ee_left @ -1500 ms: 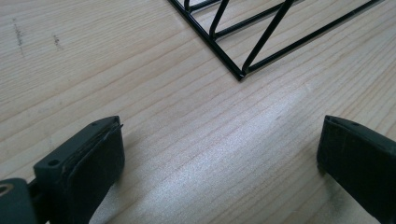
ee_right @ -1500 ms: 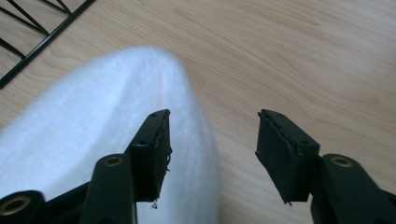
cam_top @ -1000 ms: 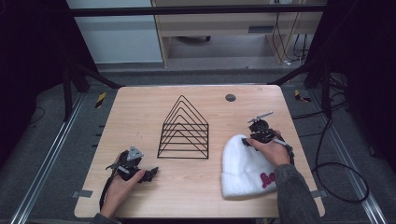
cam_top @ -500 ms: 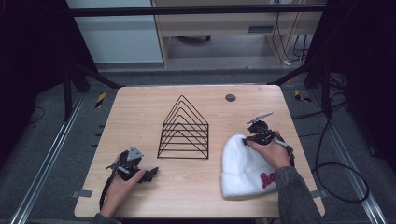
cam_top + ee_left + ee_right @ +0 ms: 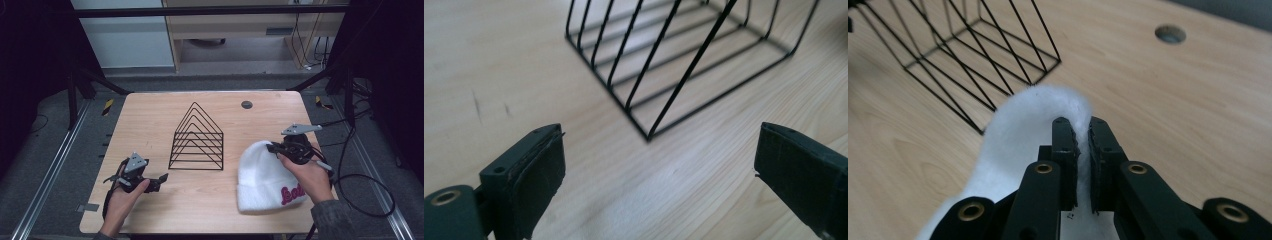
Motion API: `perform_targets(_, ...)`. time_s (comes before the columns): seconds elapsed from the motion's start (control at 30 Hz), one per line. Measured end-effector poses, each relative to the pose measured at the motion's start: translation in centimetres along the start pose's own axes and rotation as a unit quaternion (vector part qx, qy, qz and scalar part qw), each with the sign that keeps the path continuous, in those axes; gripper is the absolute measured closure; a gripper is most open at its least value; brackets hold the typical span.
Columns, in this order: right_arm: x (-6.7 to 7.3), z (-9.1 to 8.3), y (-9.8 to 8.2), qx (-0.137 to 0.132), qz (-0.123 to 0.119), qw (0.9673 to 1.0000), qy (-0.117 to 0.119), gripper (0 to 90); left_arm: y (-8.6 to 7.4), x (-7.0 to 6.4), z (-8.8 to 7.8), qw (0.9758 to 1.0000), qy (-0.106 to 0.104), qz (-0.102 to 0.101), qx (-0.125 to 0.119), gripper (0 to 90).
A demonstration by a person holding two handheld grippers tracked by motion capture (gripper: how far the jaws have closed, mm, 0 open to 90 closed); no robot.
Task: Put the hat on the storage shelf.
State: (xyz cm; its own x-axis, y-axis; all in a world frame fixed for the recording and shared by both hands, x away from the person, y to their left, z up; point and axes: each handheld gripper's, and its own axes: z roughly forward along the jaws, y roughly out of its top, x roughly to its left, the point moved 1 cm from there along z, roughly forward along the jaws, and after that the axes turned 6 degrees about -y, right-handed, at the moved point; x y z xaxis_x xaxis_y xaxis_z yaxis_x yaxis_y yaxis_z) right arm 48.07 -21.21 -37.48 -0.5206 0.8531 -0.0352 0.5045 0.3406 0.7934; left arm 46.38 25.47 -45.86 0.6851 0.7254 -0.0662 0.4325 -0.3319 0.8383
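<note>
Right gripper [image 5: 274, 148] pinches the crown of a white beanie [image 5: 265, 177] at the desk's [image 5: 150, 115] right side, beside a black wire rack [image 5: 196, 137].

Its fingers [image 5: 1065, 145] have just been closing and now clamp a fold of knit; the left gripper [image 5: 161, 177] waits near the rack, jaws wide and empty. A clean lift likely means rising slowly and keeping the cuff clear of the rack's wires.

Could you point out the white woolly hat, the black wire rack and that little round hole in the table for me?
white beanie [image 5: 262, 175], high view, on its knitted body.
black wire rack [image 5: 196, 137], high view, on its triangular front wires.
round hole [image 5: 246, 104], high view, at its dark middle.
</note>
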Motion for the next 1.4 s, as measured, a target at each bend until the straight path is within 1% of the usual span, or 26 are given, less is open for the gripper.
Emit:
perform_targets(0.03,0.6,-1.6,0.5,-0.026,-0.003,0.9996,0.004,84.2,0.6,-0.1,-0.4,1.0000,-0.001,0.003,-0.006,5.5)
perform_targets(0.07,0.9,-2.4,0.8,-0.039,-0.006,0.9992,0.006,84.3,1.7,-0.2,-1.3,0.9999,-0.003,0.008,-0.013,5.4)
perform_targets(0.13,1.5,-3.7,1.4,-0.063,-0.009,0.9979,0.014,84.3,2.9,-0.3,-2.1,0.9996,-0.007,0.011,-0.026,5.4)
perform_targets(0.23,2.3,-5.3,2.4,-0.088,-0.019,0.9958,0.015,84.4,4.5,-0.2,-2.8,0.9991,-0.020,0.016,-0.034,5.4)
perform_targets(0.27,2.5,-5.7,2.9,-0.095,-0.024,0.9951,0.015,84.5,5.1,-0.1,-2.9,0.9990,-0.024,0.020,-0.033,5.4)
perform_targets(0.33,2.7,-6.1,3.8,-0.107,-0.036,0.9936,0.010,84.5,6.0,0.1,-2.9,0.9988,-0.030,0.022,-0.031,5.4)
perform_targets(0.43,2.7,-6.4,5.4,-0.118,-0.039,0.9921,0.008,84.5,7.1,0.3,-3.1,0.9988,-0.036,0.020,-0.027,5.7)
perform_targets(0.5,2.7,-6.4,6.5,-0.122,-0.044,0.9915,0.007,84.5,8.0,0.5,-3.4,0.9985,-0.040,0.024,-0.028,5.7)
perform_targets(0.6,2.7,-6.7,8.5,-0.132,-0.051,0.9900,-0.001,84.5,9.7,0.9,-3.7,0.9983,-0.039,0.032,-0.029,5.7)
perform_targets(0.67,2.7,-7.0,10.0,-0.141,-0.055,0.9885,-0.007,84.5,10.7,1.0,-3.9,0.9981,-0.037,0.039,-0.029,5.7)
perform_targets(0.7,2.8,-7.2,10.7,-0.147,-0.052,0.9878,-0.010,84.5,11.3,1.0,-3.9,0.9980,-0.038,0.042,-0.028,5.7)
perform_targets(0.77,2.9,-7.5,12.2,-0.159,-0.055,0.9857,-0.014,84.5,12.2,0.9,-4.0,0.9974,-0.043,0.051,-0.028,5.8)
perform_targets(0.83,3.1,-7.8,13.5,-0.171,-0.055,0.9836,-0.020,84.5,13.0,0.7,-4.0,0.9969,-0.045,0.055,-0.032,5.9)
perform_targets(0.9,3.4,-8.0,14.6,-0.177,-0.062,0.9818,-0.028,84.5,13.7,0.6,-3.9,0.9964,-0.049,0.057,-0.039,6.1)
perform_targets(1.0,3.7,-7.8,15.9,-0.190,-0.061,0.9794,-0.030,84.5,14.3,0.7,-3.6,0.9954,-0.066,0.044,-0.052,7.1)
perform_targets(1.03,3.8,-7.8,16.3,-0.194,-0.062,0.9786,-0.033,84.5,14.5,0.7,-3.5,0.9953,-0.068,0.042,-0.054,7.8)
perform_targets(1.1,3.9,-7.6,16.9,-0.201,-0.059,0.9773,-0.032,84.5,14.6,0.7,-3.3,0.9949,-0.070,0.046,-0.055,9.1)
perform_targets(1.17,3.9,-7.5,17.1,-0.203,-0.057,0.9769,-0.032,84.5,14.6,0.6,-3.1,0.9947,-0.074,0.045,-0.056,9.4)
perform_targets(1.23,4.0,-7.2,17.9,-0.206,-0.058,0.9762,-0.033,84.5,14.9,0.4,-3.0,0.9944,-0.070,0.052,-0.058,10.2)
perform_targets(1.3,4.1,-7.1,18.5,-0.211,-0.055,0.9754,-0.031,84.5,15.6,0.2,-3.1,0.9943,-0.068,0.056,-0.059,10.8)
perform_targets(1.33,4.1,-7.1,18.5,-0.211,-0.055,0.9754,-0.031,84.5,15.6,0.2,-3.1,0.9943,-0.068,0.056,-0.059,10.8)
perform_targets(1.37,4.2,-7.0,19.1,-0.216,-0.055,0.9743,-0.031,84.5,16.3,0.0,-3.2,0.9941,-0.062,0.067,-0.057,11.3)
perform_targets(1.4,4.3,-7.0,19.5,-0.217,-0.055,0.9741,-0.032,84.5,16.7,-0.1,-3.3,0.9939,-0.061,0.070,-0.061,11.6)
